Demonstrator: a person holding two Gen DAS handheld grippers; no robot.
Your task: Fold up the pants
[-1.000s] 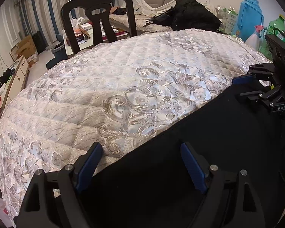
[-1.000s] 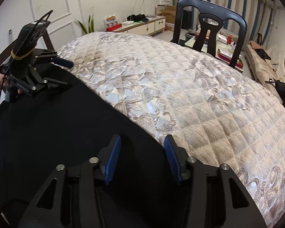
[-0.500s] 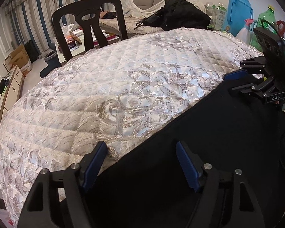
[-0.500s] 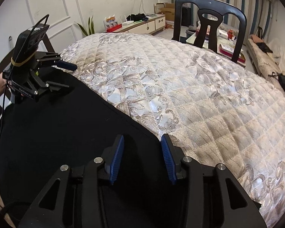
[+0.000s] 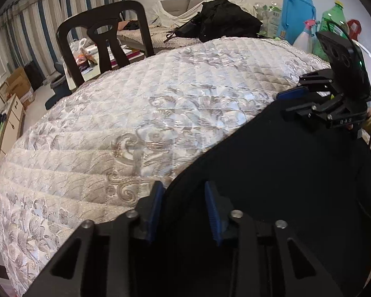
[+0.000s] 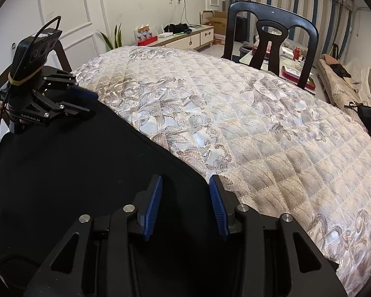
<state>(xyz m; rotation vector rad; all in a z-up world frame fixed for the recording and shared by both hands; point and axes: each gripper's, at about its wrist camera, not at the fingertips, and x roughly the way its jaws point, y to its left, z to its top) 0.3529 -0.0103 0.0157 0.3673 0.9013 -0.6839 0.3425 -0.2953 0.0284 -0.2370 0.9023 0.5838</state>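
Note:
Black pants (image 5: 284, 173) lie flat on a table under a quilted, flower-patterned cover (image 5: 136, 111). In the left wrist view my left gripper (image 5: 183, 184) straddles the pants' edge; its jaws are closing with black cloth between the blue pads (image 5: 154, 205), which do not visibly press it. In the right wrist view my right gripper (image 6: 185, 178) stands over the pants (image 6: 74, 160) at another spot on the same edge, jaws closing slowly, cloth between them. Each gripper appears in the other's view: the right gripper (image 5: 288, 102) at the far right, the left gripper (image 6: 90, 102) at the far left.
A dark wooden chair (image 5: 104, 39) (image 6: 272, 37) stands at the table's far side. Bottles and a blue jug (image 5: 296, 12) crowd the right rim, with a black bag (image 5: 225, 17) on a sofa behind. The quilted cover (image 6: 259, 123) stretches beyond the pants.
My left gripper's jaws have narrowed a lot around the pants' edge. The right gripper's jaws have narrowed slightly. Neither hand has shifted much.

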